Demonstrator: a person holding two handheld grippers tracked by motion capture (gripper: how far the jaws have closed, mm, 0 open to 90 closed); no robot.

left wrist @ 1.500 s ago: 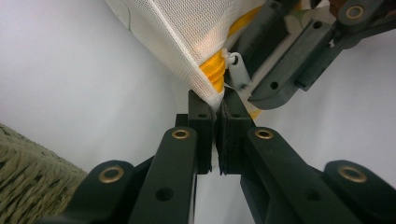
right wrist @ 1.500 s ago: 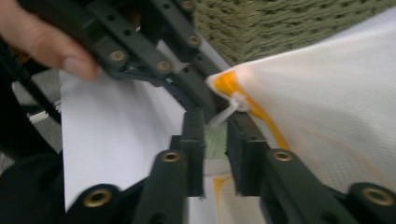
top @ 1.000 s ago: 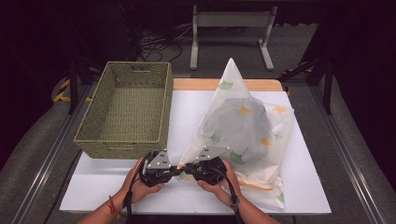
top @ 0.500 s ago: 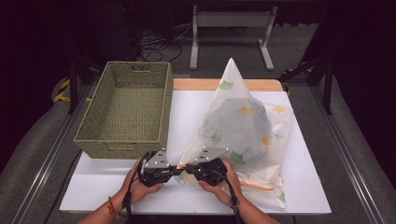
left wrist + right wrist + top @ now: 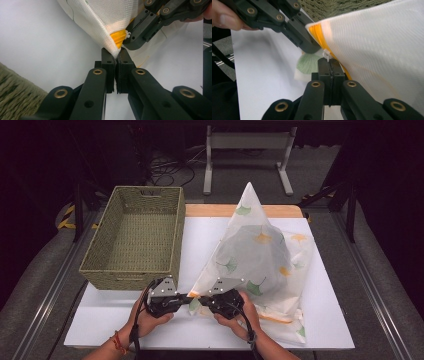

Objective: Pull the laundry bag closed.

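A dark room surrounds a white tabletop (image 5: 330, 310), with a metal stand on the floor beyond its far edge. A woven basket (image 5: 135, 240) sits on the tabletop's left half. To its right stands a white mesh laundry bag (image 5: 260, 255) printed with green and yellow leaves, rising to a point and spreading over the right half; its near left corner lies at the front edge, between the person's two hands.

The left claw (image 5: 115, 56) is clenched on that corner, pinching the mesh fabric just below the orange zipper end (image 5: 118, 38). The right claw (image 5: 329, 62) is clenched directly beside it, its tips at the small white zipper pull (image 5: 326, 55) on the bag's orange-trimmed edge; whether the pull itself sits between the pads cannot be told. In the high view the two claws meet tip to tip, left (image 5: 189, 296) and right (image 5: 197, 297), low over the tabletop.
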